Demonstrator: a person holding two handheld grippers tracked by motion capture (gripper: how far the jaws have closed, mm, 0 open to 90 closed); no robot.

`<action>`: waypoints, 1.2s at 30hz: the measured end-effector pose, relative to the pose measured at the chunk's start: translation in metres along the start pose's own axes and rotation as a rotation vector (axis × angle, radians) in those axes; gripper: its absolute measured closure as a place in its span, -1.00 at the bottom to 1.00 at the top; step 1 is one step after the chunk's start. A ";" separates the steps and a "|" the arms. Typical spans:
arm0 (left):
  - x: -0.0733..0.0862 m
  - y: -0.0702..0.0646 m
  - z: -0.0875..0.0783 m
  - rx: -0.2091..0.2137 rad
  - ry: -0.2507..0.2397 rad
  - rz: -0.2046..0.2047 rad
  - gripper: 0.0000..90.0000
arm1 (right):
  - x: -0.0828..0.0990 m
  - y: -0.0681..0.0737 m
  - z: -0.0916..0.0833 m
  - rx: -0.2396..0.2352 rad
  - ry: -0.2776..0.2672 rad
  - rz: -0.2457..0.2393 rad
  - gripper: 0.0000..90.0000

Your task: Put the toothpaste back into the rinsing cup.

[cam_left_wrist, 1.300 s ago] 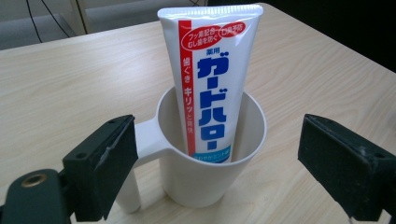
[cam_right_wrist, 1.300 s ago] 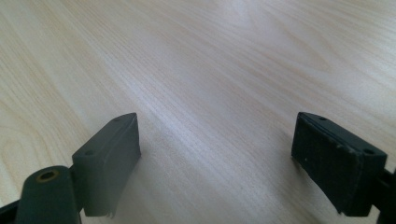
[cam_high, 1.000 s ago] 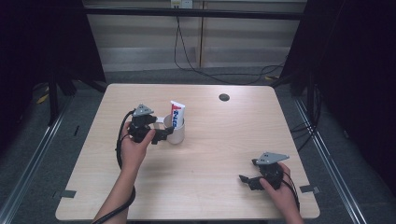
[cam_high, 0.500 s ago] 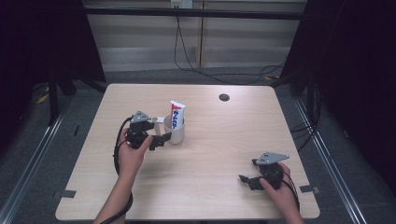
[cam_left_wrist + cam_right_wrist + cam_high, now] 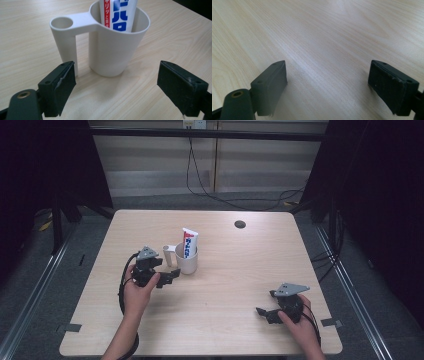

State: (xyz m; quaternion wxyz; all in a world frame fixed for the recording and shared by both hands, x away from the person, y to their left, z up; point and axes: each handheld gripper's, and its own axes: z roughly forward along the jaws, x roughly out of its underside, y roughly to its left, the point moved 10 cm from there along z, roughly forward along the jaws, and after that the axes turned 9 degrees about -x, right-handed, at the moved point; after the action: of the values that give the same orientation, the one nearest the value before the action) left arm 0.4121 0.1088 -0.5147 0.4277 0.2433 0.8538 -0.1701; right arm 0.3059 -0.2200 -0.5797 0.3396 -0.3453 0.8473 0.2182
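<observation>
White cup (image 5: 112, 47) just beyond gaping left hand-held gripper (image 5: 116, 82)

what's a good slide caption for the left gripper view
Open left gripper facing a white cup that holds a toothpaste tube.

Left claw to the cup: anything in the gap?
Nothing. In the left gripper view, bare table lies between the open left claw and the cup, toothpaste tube standing inside.
</observation>
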 end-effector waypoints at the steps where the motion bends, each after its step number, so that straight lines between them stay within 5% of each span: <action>1: 0.003 0.001 0.000 -0.002 0.005 0.001 -0.67 | 0.000 0.000 0.000 0.000 0.000 0.000 -0.67; 14: 0.029 0.009 0.000 -0.013 0.028 -0.030 -0.66 | 0.000 0.000 0.000 0.000 0.000 0.001 -0.67; 36: 0.065 0.022 -0.002 -0.053 0.096 -0.015 -0.66 | 0.000 0.000 0.000 0.001 0.000 0.000 -0.67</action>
State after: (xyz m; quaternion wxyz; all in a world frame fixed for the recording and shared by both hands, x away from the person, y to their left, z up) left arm 0.3902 0.1456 -0.5682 0.3913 0.2335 0.8793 -0.1386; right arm 0.3059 -0.2200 -0.5797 0.3398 -0.3453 0.8473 0.2178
